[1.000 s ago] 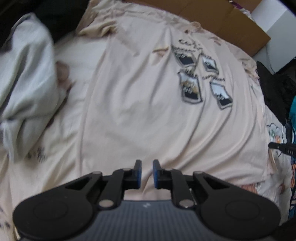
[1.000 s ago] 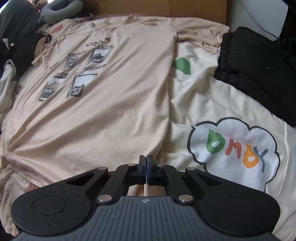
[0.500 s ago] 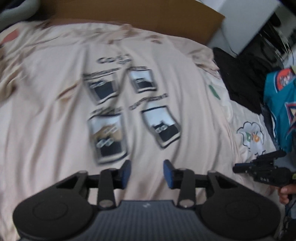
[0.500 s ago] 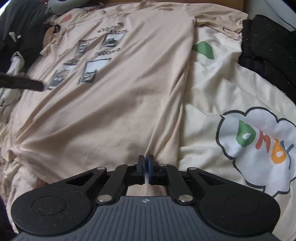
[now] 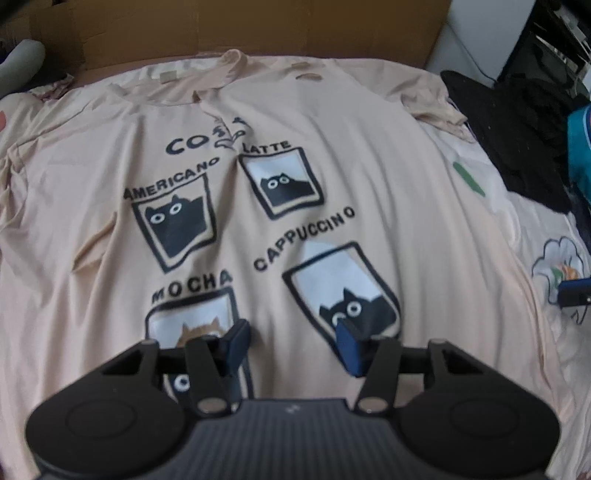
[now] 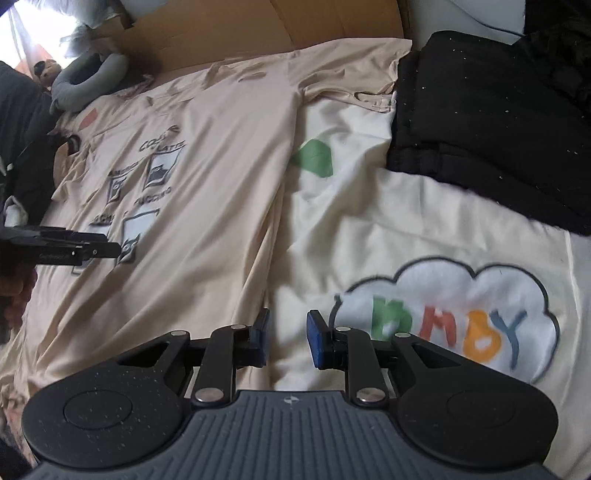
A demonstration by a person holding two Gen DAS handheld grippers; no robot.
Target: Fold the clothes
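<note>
A beige T-shirt [image 5: 369, 177] with black cat-and-coffee prints lies spread front-up on the bed, collar toward the far cardboard. My left gripper [image 5: 291, 341] hovers open over the lower prints, nothing between its fingers. The same T-shirt [image 6: 207, 184] fills the left half of the right wrist view. My right gripper [image 6: 287, 341] stands open just past the shirt's right lower edge, above the cream sheet, holding nothing. The left gripper [image 6: 110, 250] also pokes in at the left of that view, over the prints.
A cream bed sheet [image 6: 369, 206] with a cloud print [image 6: 450, 325] lies right of the shirt. Black clothes [image 6: 491, 122] are piled at the far right. A grey cushion [image 6: 88, 81] and brown cardboard [image 5: 258, 26] sit at the bed's head.
My right gripper has opened and let go of the shirt's hem, then shifted right. My left gripper has opened wider and swung from the shirt's lower part up over the prints.
</note>
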